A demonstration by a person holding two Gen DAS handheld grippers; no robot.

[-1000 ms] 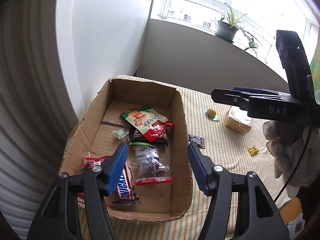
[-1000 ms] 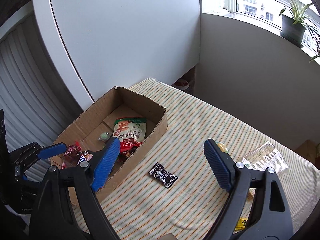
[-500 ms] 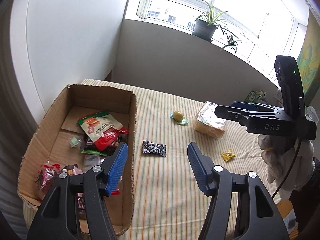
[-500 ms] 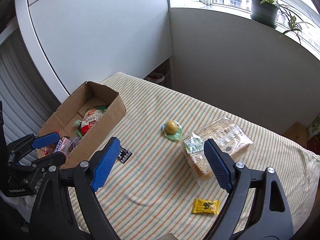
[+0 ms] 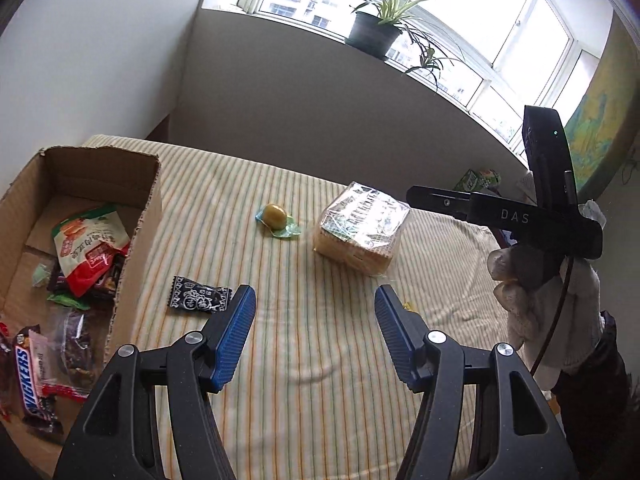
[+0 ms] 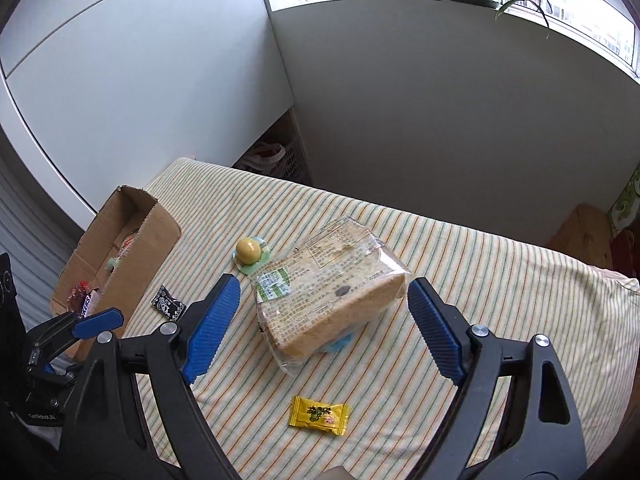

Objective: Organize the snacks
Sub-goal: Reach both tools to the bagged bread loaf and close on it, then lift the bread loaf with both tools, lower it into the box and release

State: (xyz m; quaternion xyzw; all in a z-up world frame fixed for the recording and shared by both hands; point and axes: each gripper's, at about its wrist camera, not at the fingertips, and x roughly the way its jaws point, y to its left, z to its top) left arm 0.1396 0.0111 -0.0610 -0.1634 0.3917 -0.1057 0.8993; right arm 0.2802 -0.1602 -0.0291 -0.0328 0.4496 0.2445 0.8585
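Framing the wrapped bread pack (image 6: 328,292), right gripper (image 6: 324,320) spread wide to span it; left gripper (image 5: 314,336) spread, empty, above striped cloth (image 5: 304,400).

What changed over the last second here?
Both grippers, left and right, swung away from the box toward the loose snacks; the right now hangs over the bread pack. Nothing was gripped or released. Jaws stayed open; snacks stayed put.

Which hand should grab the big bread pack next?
Probably the right. In its own view, the right gripper has open jaws either side of the bread pack. The left gripper is empty too, but faces bare striped cloth, nearer the black candy wrapper.
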